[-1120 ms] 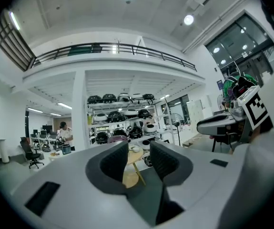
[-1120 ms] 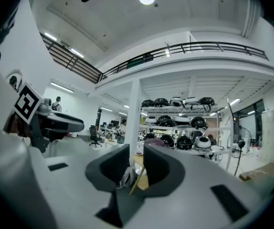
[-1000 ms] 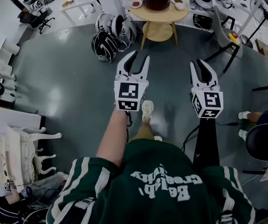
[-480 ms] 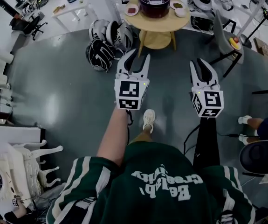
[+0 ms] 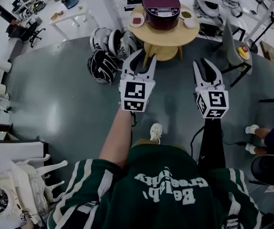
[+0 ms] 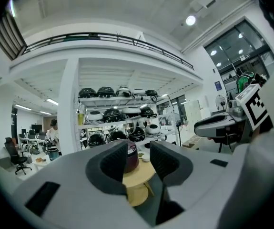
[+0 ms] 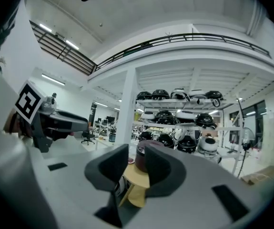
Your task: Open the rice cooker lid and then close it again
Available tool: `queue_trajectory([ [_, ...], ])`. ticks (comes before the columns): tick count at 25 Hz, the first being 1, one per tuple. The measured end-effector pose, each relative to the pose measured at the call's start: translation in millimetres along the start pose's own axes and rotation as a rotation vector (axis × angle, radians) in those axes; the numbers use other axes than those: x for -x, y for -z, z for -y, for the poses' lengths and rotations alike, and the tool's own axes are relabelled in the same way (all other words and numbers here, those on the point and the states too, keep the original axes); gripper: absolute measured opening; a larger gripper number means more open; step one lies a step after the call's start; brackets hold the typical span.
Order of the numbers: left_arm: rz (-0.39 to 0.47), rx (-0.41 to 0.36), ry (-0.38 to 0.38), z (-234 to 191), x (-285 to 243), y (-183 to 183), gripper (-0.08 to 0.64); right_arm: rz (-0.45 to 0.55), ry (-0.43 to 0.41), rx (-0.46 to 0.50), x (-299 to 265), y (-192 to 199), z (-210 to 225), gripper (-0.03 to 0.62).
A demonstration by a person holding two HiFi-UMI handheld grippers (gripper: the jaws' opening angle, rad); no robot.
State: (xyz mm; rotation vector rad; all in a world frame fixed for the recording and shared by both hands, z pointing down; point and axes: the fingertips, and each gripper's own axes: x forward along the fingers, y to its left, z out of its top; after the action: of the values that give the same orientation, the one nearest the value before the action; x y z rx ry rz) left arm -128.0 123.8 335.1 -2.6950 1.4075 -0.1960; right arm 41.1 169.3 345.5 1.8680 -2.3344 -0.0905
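The rice cooker (image 5: pixel 161 8) is sitting at the top centre of the head view, in the middle of a round wooden bench (image 5: pixel 167 38). It is dark maroon with a rounded-square top, and its lid is lying shut. Small dishes (image 5: pixel 137 19) are standing beside it on either side.

The left tongs (image 5: pixel 144 56) are standing wide apart with nothing between them. The right tongs (image 5: pixel 201 62) are showing only a narrow gap and are gripping nothing. Both are pointing up the frame toward the bench, well short of it.

Only the head view is showing the helmets (image 5: pixel 109 49) lying on the floor left of the bench. The gripper views alone are showing the tall shelves (image 6: pixel 117 109) of helmets behind the cooker.
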Motion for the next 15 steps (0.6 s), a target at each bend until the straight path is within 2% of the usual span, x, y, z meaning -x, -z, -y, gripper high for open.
queue_trajectory([
  [6, -0.003, 0.015, 0.018, -24.9, -34.4, 7.9, 0.149, -0.014, 0.000, -0.002, -40.5, 4.5, 3.9, 0.119],
  [15, -0.022, 0.027, 0.034, -38.9, -86.0, 18.1, 0.149, -0.022, -0.011, -0.005, -88.6, 11.7, 28.0, 0.135],
])
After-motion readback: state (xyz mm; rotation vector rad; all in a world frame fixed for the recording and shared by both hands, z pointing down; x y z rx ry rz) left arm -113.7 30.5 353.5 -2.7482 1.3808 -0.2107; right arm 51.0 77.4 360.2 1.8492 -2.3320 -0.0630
